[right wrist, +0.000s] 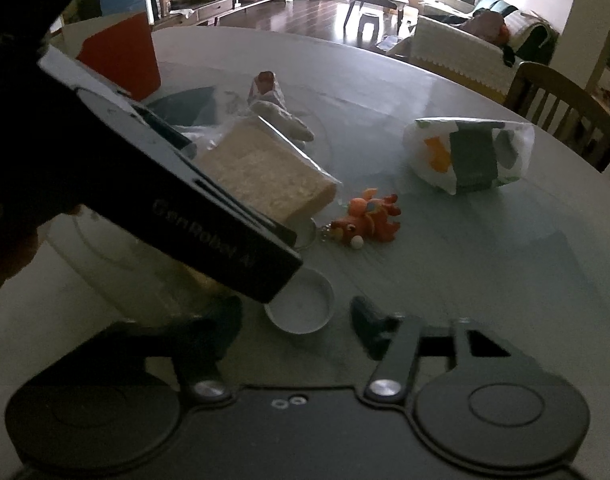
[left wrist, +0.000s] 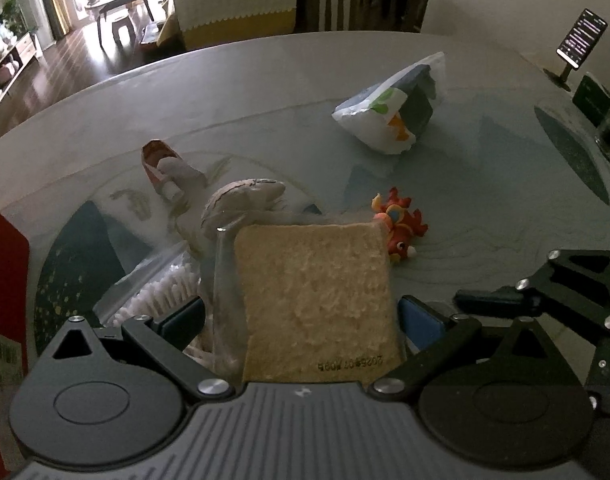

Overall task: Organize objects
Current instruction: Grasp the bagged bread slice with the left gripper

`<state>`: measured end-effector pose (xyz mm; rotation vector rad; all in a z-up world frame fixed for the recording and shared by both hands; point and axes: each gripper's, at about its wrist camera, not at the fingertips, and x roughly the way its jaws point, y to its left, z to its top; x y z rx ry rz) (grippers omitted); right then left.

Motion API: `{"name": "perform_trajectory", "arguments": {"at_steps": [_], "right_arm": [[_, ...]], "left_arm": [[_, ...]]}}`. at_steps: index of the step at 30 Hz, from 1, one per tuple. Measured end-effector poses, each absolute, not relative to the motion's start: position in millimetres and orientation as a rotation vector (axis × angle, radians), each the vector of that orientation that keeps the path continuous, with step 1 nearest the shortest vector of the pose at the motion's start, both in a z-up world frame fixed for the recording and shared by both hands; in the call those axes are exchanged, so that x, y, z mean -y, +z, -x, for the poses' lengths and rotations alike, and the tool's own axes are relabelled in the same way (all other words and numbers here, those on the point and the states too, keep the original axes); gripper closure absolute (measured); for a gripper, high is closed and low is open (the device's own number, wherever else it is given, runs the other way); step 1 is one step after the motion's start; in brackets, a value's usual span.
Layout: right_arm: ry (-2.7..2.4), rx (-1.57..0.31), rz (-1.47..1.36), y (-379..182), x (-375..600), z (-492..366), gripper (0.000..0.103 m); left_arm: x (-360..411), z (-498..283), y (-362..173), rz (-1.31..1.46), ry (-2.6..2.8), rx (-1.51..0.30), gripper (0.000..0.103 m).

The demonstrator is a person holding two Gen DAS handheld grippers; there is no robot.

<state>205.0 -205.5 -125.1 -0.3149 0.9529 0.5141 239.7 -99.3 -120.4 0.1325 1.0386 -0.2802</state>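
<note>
The left gripper (left wrist: 301, 312) has its two fingers (left wrist: 181, 316) pressed on the sides of a slice of bread in a clear wrapper (left wrist: 315, 300). The bread stands up between them, with a printed date near its bottom edge. Just left of the fingers lies a clear bag of cotton swabs (left wrist: 161, 296). Past the bread's top edge is a grey-brown lumpy thing (left wrist: 241, 200); I cannot tell what it is. Beyond that, to the left, lies a small pink wrapped packet (left wrist: 161, 164). Just right of the bread's top corner lies an orange fish toy (left wrist: 401, 224) on the worktop (left wrist: 265, 92). Far ahead and to the right sits a white snack bag (left wrist: 397, 108). A red box (left wrist: 5, 320) stands at the far left.

The right gripper (right wrist: 301, 320) has its fingers (right wrist: 369, 324) spread apart with nothing between them. A small white lid (right wrist: 301, 308) sits on the worktop just ahead of them. The left gripper's dark body crosses above it, and the fish toy (right wrist: 365, 220) lies further ahead.
</note>
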Motion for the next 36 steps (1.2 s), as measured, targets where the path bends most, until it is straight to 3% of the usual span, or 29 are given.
{"name": "perform_trajectory", "arguments": {"at_steps": [2,5,7,9,36], "right_arm": [[0.514,-0.948,0.317,-125,205,-206,0.054],[0.520,-0.943,0.319,-125,205,-204,0.063],[0.517,-0.943,0.317,-125,205,-204,0.065],[0.510,-0.943,0.312,-124,206,-203,0.065],[0.477,-0.907,0.147,-48,220,-143,0.065]], "left_arm": [[99,-238,-119,-0.134,-0.282,-1.027,0.001],[98,-237,-116,-0.114,-0.293,-1.026,0.014],[98,-236,-114,-0.107,-0.298,-1.028,0.023],[100,-233,-112,-0.114,-0.300,-1.021,0.027],[49,-157,-56,0.013,-0.329,-0.973,0.029]]}}
